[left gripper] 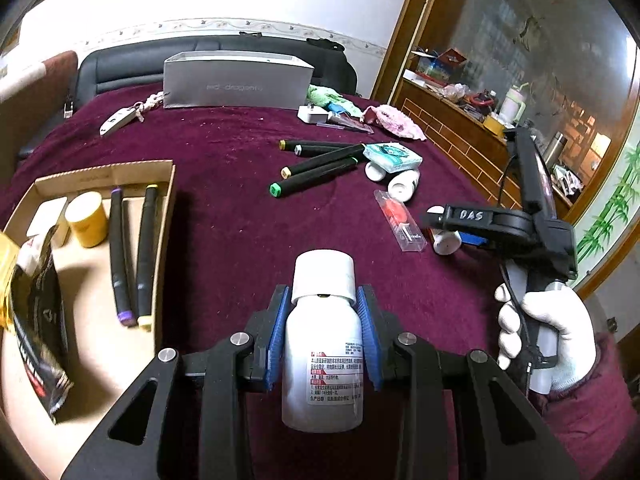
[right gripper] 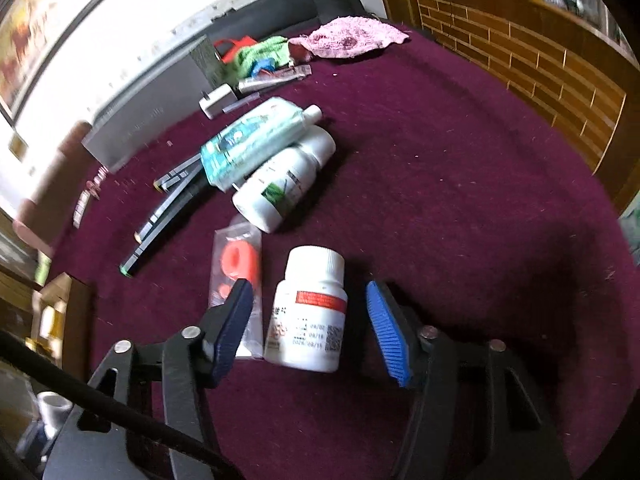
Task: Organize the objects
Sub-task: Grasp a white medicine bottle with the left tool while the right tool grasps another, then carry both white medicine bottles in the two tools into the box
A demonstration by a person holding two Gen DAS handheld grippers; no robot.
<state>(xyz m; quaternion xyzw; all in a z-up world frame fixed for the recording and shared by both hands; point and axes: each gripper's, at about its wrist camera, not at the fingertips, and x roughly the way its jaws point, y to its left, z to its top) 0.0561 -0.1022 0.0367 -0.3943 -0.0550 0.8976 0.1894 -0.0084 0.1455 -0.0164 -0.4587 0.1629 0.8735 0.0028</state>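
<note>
A: Our left gripper (left gripper: 323, 334) clamps the white bottle (left gripper: 322, 356) at its shoulder, near the cardboard tray (left gripper: 168, 216) on the left. It's rigid, light, slick plastic.

B: Our right gripper (right gripper: 310, 322) straddles the small pill bottle (right gripper: 308, 312), pads apart from it. The label's blurred; probably medicine.

Home bedroom, maroon bedspread (left gripper: 224, 216), padded headboard (left gripper: 132, 66)

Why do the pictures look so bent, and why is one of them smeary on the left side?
Both views come through fisheye lenses, so straight edges bow and the corners go black. Left wrist view: sharp, with the white bottle crisp in the left gripper. Right wrist view: its left edge is streaked with blur, though the small pill bottle reads fairly clearly.
</note>
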